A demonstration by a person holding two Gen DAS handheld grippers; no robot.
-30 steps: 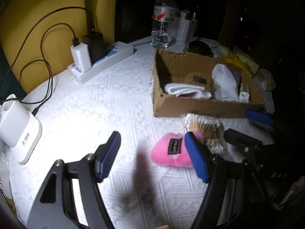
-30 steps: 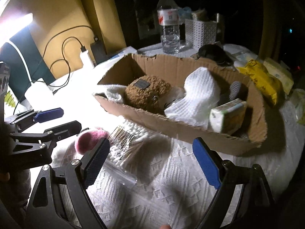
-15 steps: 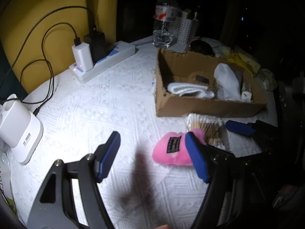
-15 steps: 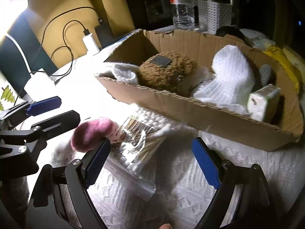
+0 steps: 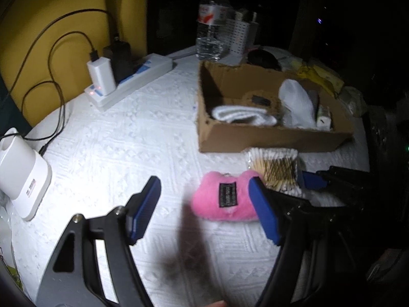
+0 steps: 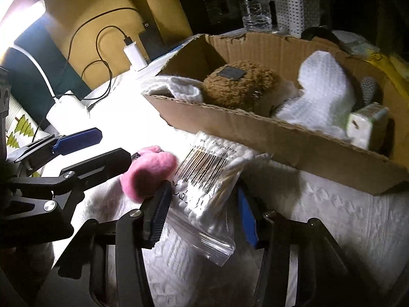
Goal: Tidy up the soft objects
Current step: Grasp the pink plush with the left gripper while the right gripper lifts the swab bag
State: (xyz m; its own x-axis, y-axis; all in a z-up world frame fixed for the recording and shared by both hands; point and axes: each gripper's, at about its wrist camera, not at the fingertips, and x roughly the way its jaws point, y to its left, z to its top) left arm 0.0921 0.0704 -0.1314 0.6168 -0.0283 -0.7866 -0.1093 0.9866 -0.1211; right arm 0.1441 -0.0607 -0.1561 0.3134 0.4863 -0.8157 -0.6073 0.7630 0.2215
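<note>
A round table covered by a white textured cloth [image 5: 107, 138] fills both views, brightly lit at the near left and falling into a dark room behind; a yellow curved chair back [image 5: 64, 25] rises at the far left. On the cloth stands an open cardboard box [image 6: 255, 125] holding a rolled white towel [image 5: 242, 115], a brown plush [image 6: 237, 87], a white knitted piece [image 6: 324, 94] and a small carton [image 6: 365, 125]. Behind the box stand a water bottle [image 5: 211, 23] and a white perforated basket [image 6: 296, 7]. At the left edge lie a white power strip [image 5: 133, 76] with two plugged chargers and black cables, and a white device [image 5: 20, 176].

In front of the box's near wall lies a clear zip bag of cotton swabs [image 6: 209, 179] with a barcode label; touching its left side lies a pink plush [image 5: 225, 199] with a black tag.

The right gripper [image 6: 202, 204] points steeply down with the swab bag between its blue pads; its jaws have just been closing and now stand narrow, both pads against the bag's sides. The left gripper [image 5: 204, 204] hovers with jaws moderately wide and holding nothing; the pink plush lies just beyond its right finger, partly hidden by it, and apart from the left finger [image 5: 145, 204].
</note>
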